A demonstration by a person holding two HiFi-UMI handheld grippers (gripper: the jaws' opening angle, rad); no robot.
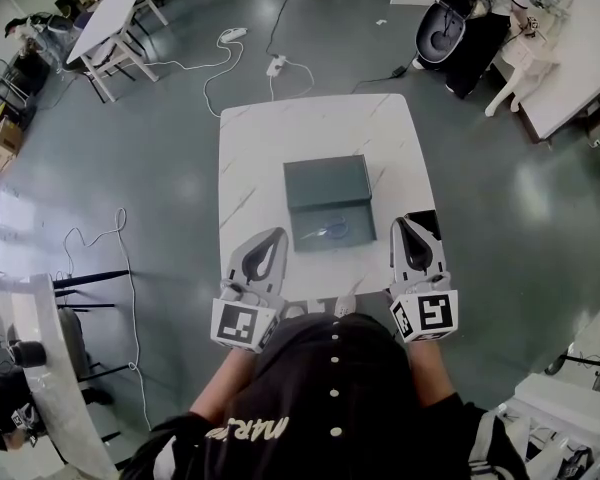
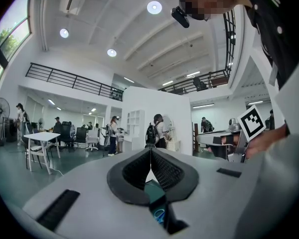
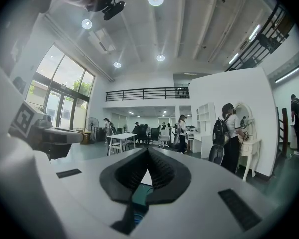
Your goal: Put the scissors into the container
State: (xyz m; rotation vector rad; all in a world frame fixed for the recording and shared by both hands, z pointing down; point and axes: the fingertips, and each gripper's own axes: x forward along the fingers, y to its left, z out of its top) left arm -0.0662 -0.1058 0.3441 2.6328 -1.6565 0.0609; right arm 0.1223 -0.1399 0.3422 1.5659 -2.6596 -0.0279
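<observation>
A dark green container [image 1: 327, 182] sits in the middle of the white table [image 1: 320, 123]. The scissors [image 1: 332, 232] lie inside its near half, blue handles showing. My left gripper [image 1: 276, 234] rests near the table's front edge, just left of the container, jaws shut and empty. My right gripper [image 1: 409, 224] is level with it on the container's right, also shut and empty. In the left gripper view the pads [image 2: 161, 169] meet at the tip, and a blue scissor handle [image 2: 159, 216] shows through the gap below. In the right gripper view the pads [image 3: 158, 172] are closed too.
Cables and a power strip [image 1: 276, 65] lie on the grey floor beyond the table. Another white table [image 1: 110, 18] stands at the far left, and a person by a long counter [image 1: 580, 58] at the far right. My own torso [image 1: 335, 408] fills the bottom edge.
</observation>
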